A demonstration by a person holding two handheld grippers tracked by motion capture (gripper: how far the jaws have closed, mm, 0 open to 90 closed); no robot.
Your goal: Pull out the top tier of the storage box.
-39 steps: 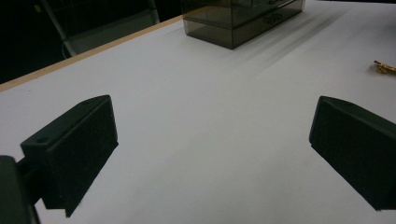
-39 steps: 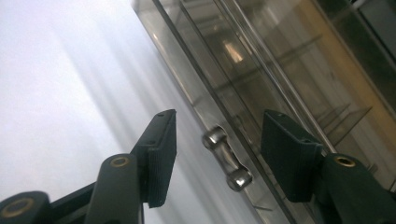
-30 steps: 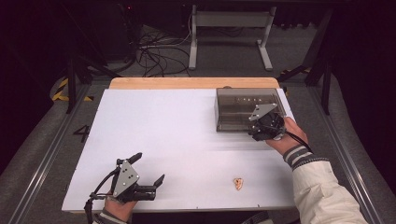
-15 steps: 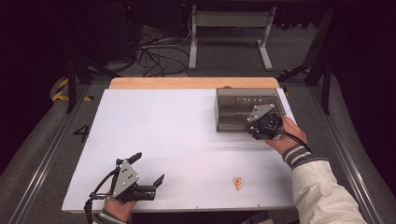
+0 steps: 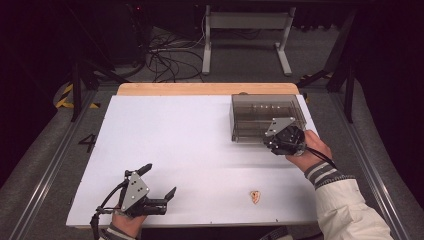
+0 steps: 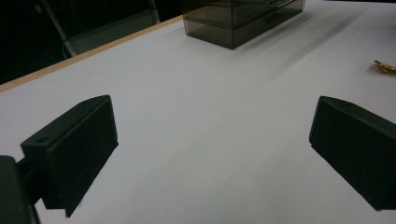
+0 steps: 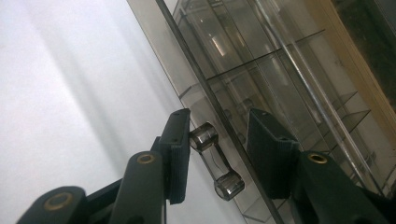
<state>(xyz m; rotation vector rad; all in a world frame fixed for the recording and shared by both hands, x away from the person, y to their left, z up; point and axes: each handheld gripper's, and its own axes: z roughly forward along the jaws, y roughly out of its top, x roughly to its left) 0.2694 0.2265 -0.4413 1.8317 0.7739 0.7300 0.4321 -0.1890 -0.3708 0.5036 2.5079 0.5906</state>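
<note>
Smoky clear drawer box (image 5: 267,117) at the far right of the white tabletop (image 5: 190,150), close to the wooden far edge. Right hand-held gripper (image 5: 280,140) against the box's near front, a hand (image 5: 310,152) in a striped cuff and pale sleeve behind it. In the right gripper view: right hand-held gripper (image 7: 217,156) with its two black jaws on either side of the clear bar handle (image 7: 215,161) on a drawer front, jaws just closed inward. One pad touching or all but touching the handle's upper knob; the other pad set off from the handle, with the edge of the drawer front between them. No firm clamp on the handle to be made out. Dividers and stacked compartments visible through the tinted walls of the drawer box (image 7: 280,84).

Left hand-held gripper (image 5: 150,182) low at the near left corner of the tabletop, jaws spread wide with nothing between them; in the left gripper view (image 6: 212,154) bare white surface between the two pads. Small gold-coloured object (image 5: 255,196) near the front edge, well apart from both grippers, seen also at the right edge of the left gripper view (image 6: 385,67).

Writing: a dark "4" (image 5: 88,142) on the grey floor left of the tabletop. No brand or label legible on the box or the grippers.
</note>
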